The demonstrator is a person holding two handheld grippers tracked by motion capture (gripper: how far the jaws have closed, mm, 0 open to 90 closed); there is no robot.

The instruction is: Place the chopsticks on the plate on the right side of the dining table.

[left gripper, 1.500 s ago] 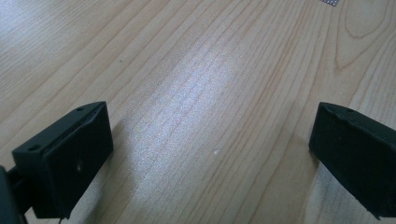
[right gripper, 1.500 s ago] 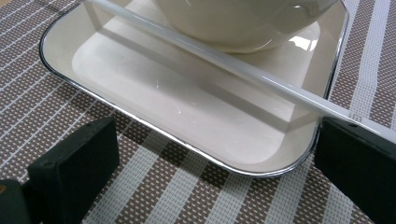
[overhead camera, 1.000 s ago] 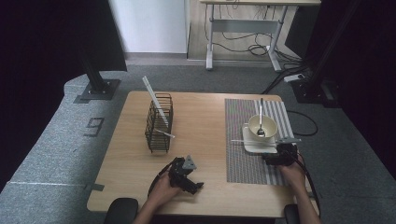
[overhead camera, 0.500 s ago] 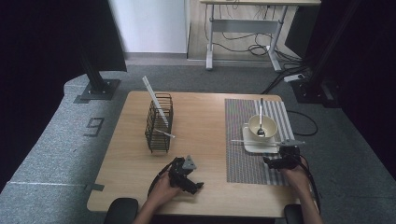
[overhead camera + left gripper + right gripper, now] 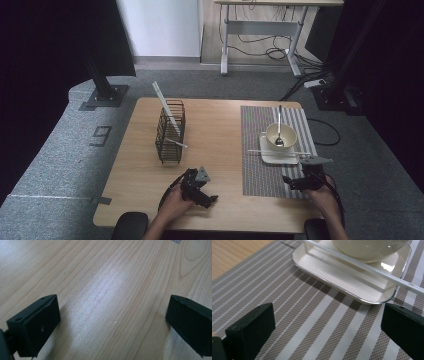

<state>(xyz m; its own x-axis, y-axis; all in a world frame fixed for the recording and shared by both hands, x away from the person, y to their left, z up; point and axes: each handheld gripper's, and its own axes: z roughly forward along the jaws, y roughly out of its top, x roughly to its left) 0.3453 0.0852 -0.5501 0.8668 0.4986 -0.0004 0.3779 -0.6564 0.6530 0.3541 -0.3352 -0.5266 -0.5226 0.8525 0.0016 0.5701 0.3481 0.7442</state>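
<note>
A cream bowl (image 5: 281, 135) with a spoon (image 5: 279, 126) in it stands on a white square tray (image 5: 270, 157) on the striped placemat (image 5: 260, 175). A thin white stick (image 5: 260, 151) lies across the tray. My right gripper (image 5: 299, 180) hovers over the mat just short of the tray, jaws open and empty. In the right gripper view (image 5: 327, 327) the tray (image 5: 329, 272), the bowl (image 5: 367, 248) and the stick (image 5: 372, 270) lie ahead. My left gripper (image 5: 202, 192) is open over bare wood, as the left gripper view (image 5: 112, 325) shows.
A black wire basket (image 5: 170, 134) stands at the table's left middle, with long white sticks (image 5: 165, 107) leaning out of it. The wooden tabletop (image 5: 220, 130) lies bare between basket and mat. The front table edge is close behind both hands.
My right gripper has drawn back from the tray toward the front edge of the table. The left gripper has stayed in place.
</note>
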